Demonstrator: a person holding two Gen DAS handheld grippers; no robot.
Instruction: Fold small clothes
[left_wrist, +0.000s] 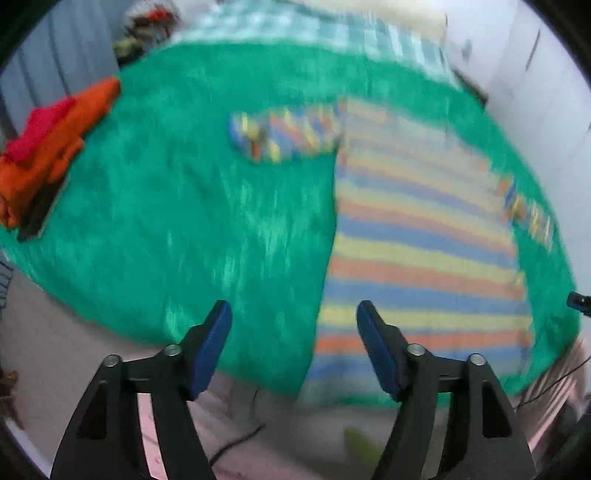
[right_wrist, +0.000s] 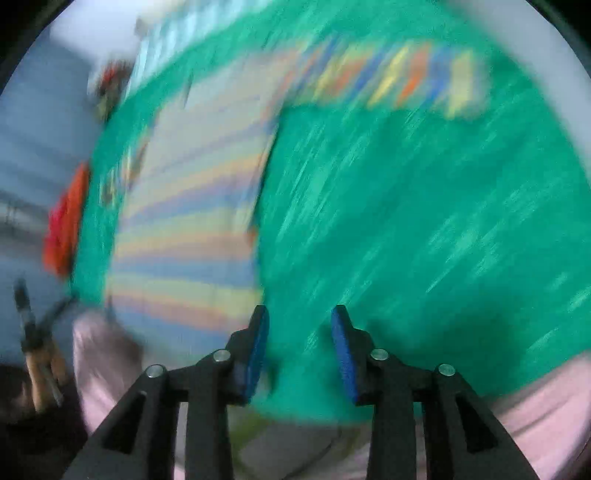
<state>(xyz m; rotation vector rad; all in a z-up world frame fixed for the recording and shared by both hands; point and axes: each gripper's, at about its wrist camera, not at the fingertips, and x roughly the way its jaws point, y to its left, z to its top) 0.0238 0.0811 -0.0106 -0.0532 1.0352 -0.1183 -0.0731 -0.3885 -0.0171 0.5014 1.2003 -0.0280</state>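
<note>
A striped shirt (left_wrist: 424, 236) in blue, yellow and orange lies flat on a green blanket (left_wrist: 184, 206), one sleeve (left_wrist: 284, 134) stretched out to the left. My left gripper (left_wrist: 293, 314) hangs above the shirt's near left edge, open, with nothing between its blue pads. In the blurred right wrist view the same shirt (right_wrist: 188, 229) lies at the left, its other sleeve (right_wrist: 399, 81) reaching right at the top. My right gripper (right_wrist: 299, 317) is over the green blanket (right_wrist: 424, 229) just right of the shirt's hem, its jaws apart and empty.
Folded orange and red clothes (left_wrist: 48, 147) are stacked at the blanket's left edge. A checked sheet (left_wrist: 314, 29) lies beyond the blanket. Pink bedding (left_wrist: 147, 435) and a dark cable (left_wrist: 236, 439) are at the near edge. A pale wall (left_wrist: 535, 92) stands at the right.
</note>
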